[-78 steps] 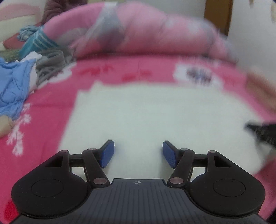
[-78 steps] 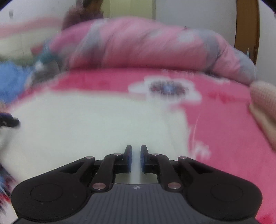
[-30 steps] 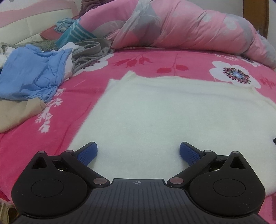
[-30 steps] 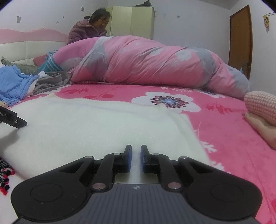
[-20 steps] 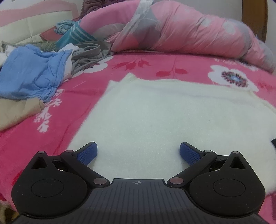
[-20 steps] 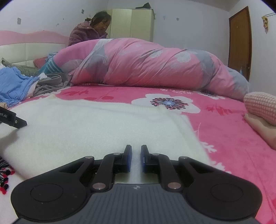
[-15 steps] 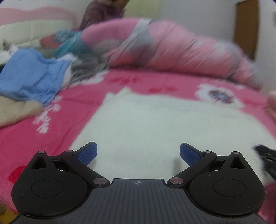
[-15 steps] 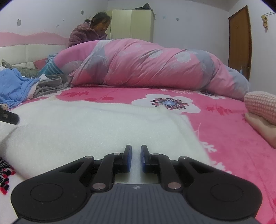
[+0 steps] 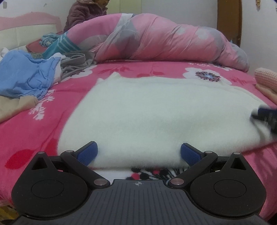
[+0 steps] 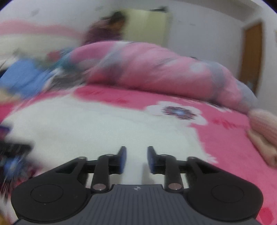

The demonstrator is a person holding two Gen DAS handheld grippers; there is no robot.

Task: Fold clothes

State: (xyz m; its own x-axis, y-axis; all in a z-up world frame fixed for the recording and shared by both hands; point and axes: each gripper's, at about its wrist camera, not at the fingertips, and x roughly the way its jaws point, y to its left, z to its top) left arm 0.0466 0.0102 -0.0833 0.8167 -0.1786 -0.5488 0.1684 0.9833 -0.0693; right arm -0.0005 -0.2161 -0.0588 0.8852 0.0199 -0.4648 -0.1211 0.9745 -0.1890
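A cream fleece garment [image 9: 155, 110] lies folded flat on the pink flowered bed; it also shows in the right wrist view [image 10: 103, 128]. My left gripper [image 9: 138, 154] is wide open over its near edge, holding nothing. My right gripper [image 10: 136, 159] stands partly open over the garment's near right part, with nothing between its pads. The right gripper shows blurred at the right edge of the left wrist view [image 9: 266, 117]. The left gripper shows blurred at the left edge of the right wrist view [image 10: 12, 148].
A pile of unfolded clothes, blue [image 9: 26, 77] and grey [image 9: 74, 64], lies at the left. A rolled pink duvet [image 9: 164, 41] runs across the back. A folded pink knit [image 9: 266, 77] lies at the right. A person [image 9: 86, 12] sits behind the duvet.
My right gripper has opened from shut to partly open and is moving, so its view is blurred. My left gripper has pulled back to the garment's near edge, still wide open.
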